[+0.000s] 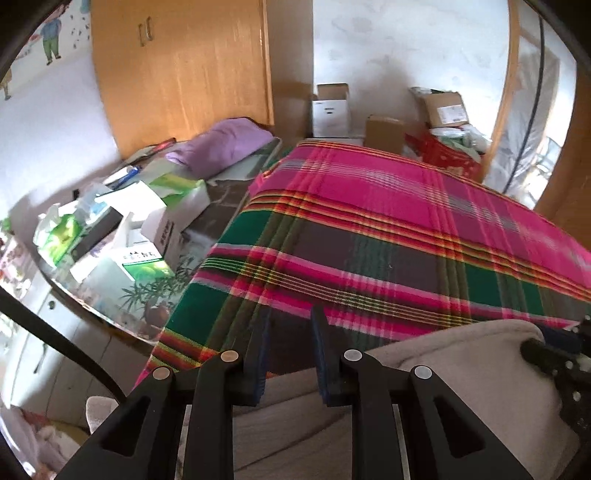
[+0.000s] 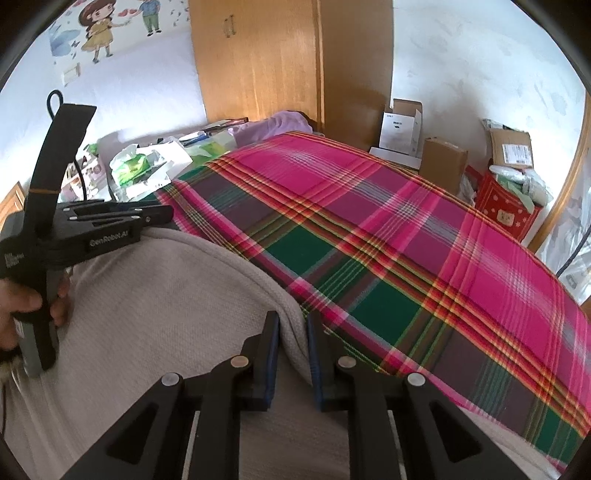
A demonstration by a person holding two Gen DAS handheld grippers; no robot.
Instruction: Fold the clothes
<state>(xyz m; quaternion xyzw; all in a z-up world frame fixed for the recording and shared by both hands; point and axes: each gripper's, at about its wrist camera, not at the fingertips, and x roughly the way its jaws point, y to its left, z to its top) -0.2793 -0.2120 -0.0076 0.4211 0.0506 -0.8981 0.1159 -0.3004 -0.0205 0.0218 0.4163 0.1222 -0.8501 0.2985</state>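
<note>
Partly cropped beige garment (image 2: 166, 314), claw grips unclear

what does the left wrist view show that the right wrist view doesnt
Only the left wrist view shows the glass tabletop with a plant picture under it beside the bed, a white cabinet below it, and the left gripper from behind, jaws apart over the beige garment.

Only the right wrist view shows the hand holding the left gripper, the cartoon wall sticker, and the right gripper straddling the garment's folded edge.

Both show the plaid bedspread, wardrobe, purple bedding and cardboard boxes.
</note>
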